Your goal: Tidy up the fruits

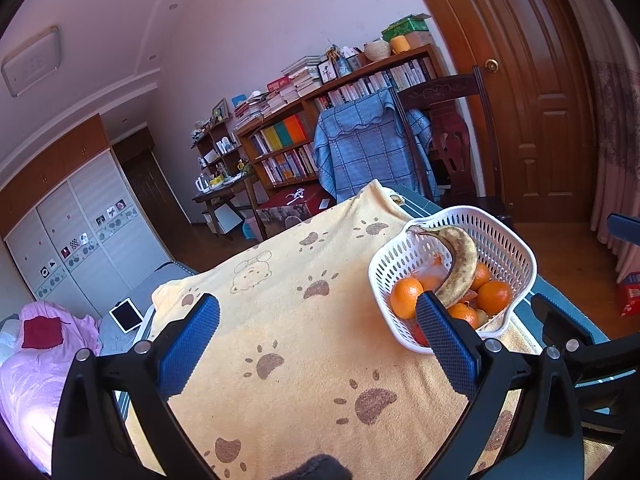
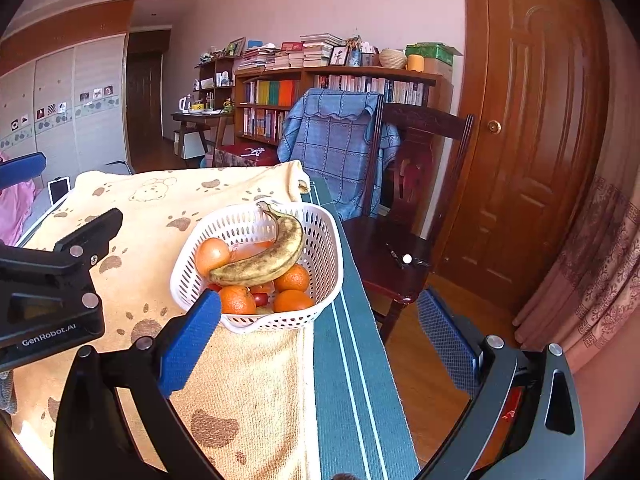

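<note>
A white perforated basket (image 1: 516, 256) (image 2: 320, 248) sits near the right edge of a table covered by a yellow paw-print towel (image 1: 288, 320) (image 2: 160, 208). In it lie a spotted, browned banana (image 1: 460, 268) (image 2: 260, 264), several oranges (image 1: 406, 296) (image 2: 237, 300) and a small red fruit (image 2: 261, 299). My left gripper (image 1: 318, 312) is open and empty above the towel, its right finger in front of the basket. My right gripper (image 2: 320, 316) is open and empty, just in front of the basket at the table's right edge.
A teal striped mat (image 2: 352, 360) shows beside the towel. A wooden chair (image 2: 404, 240) with a blue cloth stands at the table's right. Bookshelves (image 2: 320, 100) and a wooden door (image 2: 532, 140) are behind. A bed with pink bedding (image 1: 32, 360) lies left.
</note>
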### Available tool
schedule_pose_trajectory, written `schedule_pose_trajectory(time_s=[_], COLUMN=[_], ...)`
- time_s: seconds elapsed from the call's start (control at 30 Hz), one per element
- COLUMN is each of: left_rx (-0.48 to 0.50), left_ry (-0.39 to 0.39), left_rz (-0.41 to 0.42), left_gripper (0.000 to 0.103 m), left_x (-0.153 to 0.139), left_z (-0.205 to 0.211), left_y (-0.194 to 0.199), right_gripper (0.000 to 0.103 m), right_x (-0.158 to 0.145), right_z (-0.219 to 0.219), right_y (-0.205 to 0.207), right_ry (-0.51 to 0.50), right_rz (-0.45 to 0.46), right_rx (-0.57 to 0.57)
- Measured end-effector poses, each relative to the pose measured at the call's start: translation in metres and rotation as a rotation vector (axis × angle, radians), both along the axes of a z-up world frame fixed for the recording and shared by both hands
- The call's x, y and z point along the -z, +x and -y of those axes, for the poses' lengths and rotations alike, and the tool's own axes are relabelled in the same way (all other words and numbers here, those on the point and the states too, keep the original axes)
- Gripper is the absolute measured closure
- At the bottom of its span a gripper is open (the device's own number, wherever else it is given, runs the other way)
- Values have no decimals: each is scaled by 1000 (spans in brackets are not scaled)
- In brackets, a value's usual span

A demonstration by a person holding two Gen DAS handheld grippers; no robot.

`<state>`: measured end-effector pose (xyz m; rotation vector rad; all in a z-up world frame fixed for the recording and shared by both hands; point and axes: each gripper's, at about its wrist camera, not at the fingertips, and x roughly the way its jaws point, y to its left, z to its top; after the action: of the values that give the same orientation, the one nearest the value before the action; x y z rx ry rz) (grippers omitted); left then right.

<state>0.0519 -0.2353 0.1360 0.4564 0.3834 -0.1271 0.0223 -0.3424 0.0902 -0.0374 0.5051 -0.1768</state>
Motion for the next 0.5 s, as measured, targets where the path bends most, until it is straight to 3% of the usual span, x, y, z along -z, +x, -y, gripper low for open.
schedule_pose_trajectory(time_s=[0.5], left_rx=[3], left_ry=[16], left_rz=[-10], left_gripper=[5], left_x=[9], left_z=[0], left_y=[4], right_gripper=[3], right_x=[6], right_z=[2], right_y=[4], right_ry=[-20], right_rz=[-16], right_rx=[16])
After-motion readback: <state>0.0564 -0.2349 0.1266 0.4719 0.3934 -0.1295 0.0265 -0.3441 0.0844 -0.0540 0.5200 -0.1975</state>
